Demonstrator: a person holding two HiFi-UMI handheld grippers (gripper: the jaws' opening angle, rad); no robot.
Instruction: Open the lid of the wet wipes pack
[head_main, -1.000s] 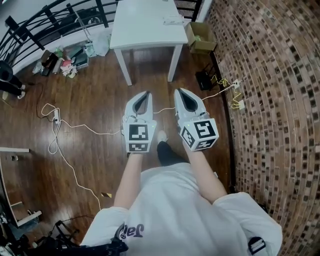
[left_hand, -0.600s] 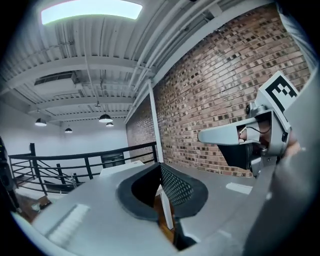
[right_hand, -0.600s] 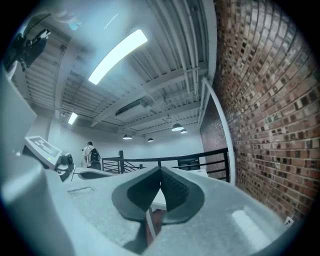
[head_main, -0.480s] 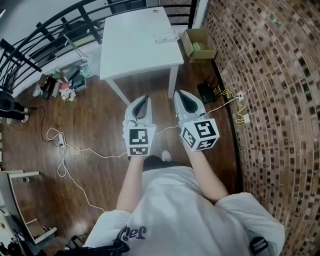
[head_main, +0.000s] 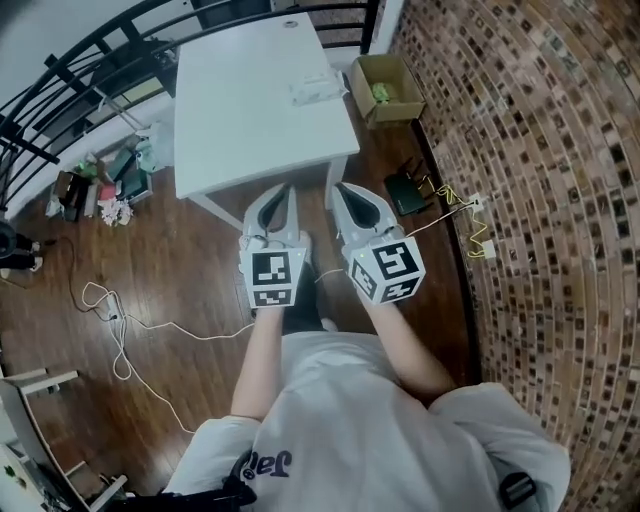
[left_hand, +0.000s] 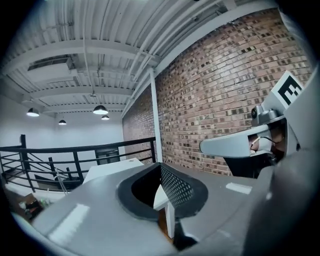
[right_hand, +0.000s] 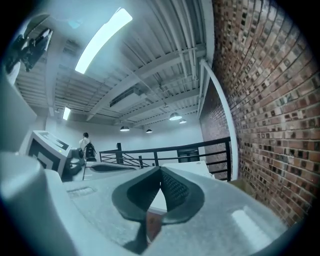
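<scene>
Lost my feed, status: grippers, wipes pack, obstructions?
Left gripper, right gripper: jaws shut, empty, at near edge of table. Wet wipes pack on far side, untouched. Nothing in between.

L gripper (head_main: 287, 191), R gripper (head_main: 340, 190): jaws together

The table (head_main: 250, 110) is white, the floor (head_main: 150, 250) dark brown, the wall (head_main: 540, 200) red-brown brick. The left gripper (head_main: 289, 190) and right gripper (head_main: 338, 188) are grey, with black-and-white square markers.

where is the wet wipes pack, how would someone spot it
Find the white table beside the brick wall. Near its far right edge lies the wet wipes pack, a flat pale packet. The brown cardboard box nearby sits on the floor instead.
</scene>
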